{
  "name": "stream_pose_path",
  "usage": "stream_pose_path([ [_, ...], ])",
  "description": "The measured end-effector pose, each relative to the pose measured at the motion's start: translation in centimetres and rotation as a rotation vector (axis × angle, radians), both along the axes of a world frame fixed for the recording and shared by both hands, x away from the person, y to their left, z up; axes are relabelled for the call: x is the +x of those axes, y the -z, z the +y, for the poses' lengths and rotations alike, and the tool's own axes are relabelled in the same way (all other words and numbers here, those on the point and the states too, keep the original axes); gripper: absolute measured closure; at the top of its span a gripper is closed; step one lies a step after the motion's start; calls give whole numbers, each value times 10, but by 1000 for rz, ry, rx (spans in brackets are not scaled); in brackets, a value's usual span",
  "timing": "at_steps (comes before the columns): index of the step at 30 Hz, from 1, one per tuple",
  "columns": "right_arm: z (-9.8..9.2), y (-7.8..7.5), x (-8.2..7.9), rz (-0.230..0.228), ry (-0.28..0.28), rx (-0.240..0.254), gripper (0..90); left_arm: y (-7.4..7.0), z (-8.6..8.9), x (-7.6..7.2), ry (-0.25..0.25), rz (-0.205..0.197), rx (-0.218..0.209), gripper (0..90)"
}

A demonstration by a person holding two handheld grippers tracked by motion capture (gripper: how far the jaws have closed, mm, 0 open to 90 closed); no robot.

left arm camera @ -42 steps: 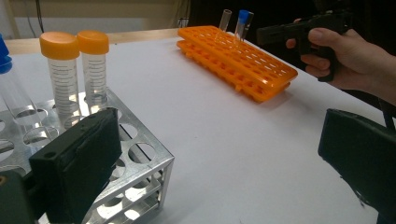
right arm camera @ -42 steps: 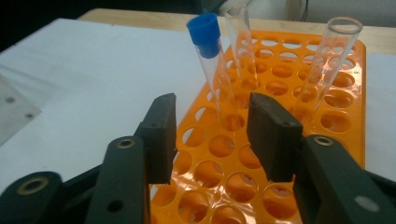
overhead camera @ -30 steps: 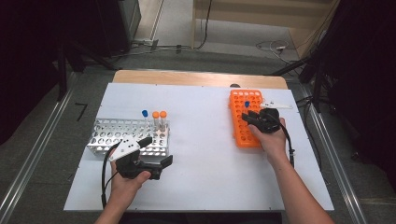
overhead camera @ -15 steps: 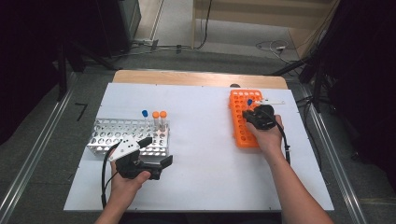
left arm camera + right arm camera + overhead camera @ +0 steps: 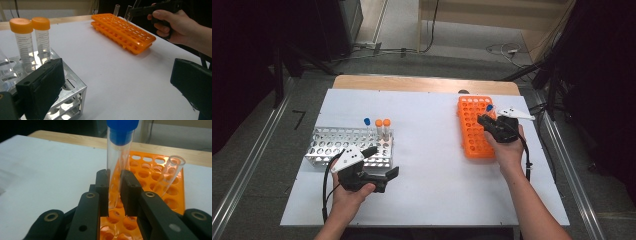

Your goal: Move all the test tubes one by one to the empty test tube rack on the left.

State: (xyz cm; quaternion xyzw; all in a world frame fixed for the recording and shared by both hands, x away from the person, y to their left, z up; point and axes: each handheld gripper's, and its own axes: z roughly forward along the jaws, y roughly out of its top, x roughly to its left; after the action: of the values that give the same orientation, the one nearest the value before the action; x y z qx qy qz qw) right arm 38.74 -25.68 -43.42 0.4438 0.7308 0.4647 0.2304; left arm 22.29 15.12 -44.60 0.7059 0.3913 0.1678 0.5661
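My right gripper is shut on a clear blue-capped tube, held upright with its lower end just above the holes of the orange rack. From the high view, that gripper hovers over the right side of the orange rack. An uncapped clear tube leans in a hole beside it. My left gripper stands open and empty at the near corner of the metal rack. Its jaws spread wide in the left gripper view.
The metal rack holds two orange-capped tubes and a blue-capped tube at its far right end. The white tabletop spans between the two racks. Cables trail from both grippers toward the near edge.
The right gripper has risen a little over the orange rack with the blue-capped tube in its jaws. The left gripper has not moved.
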Motion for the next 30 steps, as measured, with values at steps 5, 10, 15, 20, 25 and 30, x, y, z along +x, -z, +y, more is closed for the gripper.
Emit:
stream_pose_path([
  [5,-2,-8,-20,-20,-62,24,754,-1,-7,0,14,-7,7,0],
  [10,1,-10,-41,-23,-126,40,754,-2,-15,1,31,-10,14,0],
  [15,7,-11,-64,-30,-194,46,754,-4,-24,2,54,-16,17,0],
  [20,16,-10,-85,-28,-256,50,754,-7,-32,1,84,-23,20,3],
  [25,26,-6,-104,-22,-305,36,754,-9,-39,-1,116,-31,22,19],
  [30,39,-2,-119,-2,-359,31,753,-13,-48,-2,142,-41,14,31],
])
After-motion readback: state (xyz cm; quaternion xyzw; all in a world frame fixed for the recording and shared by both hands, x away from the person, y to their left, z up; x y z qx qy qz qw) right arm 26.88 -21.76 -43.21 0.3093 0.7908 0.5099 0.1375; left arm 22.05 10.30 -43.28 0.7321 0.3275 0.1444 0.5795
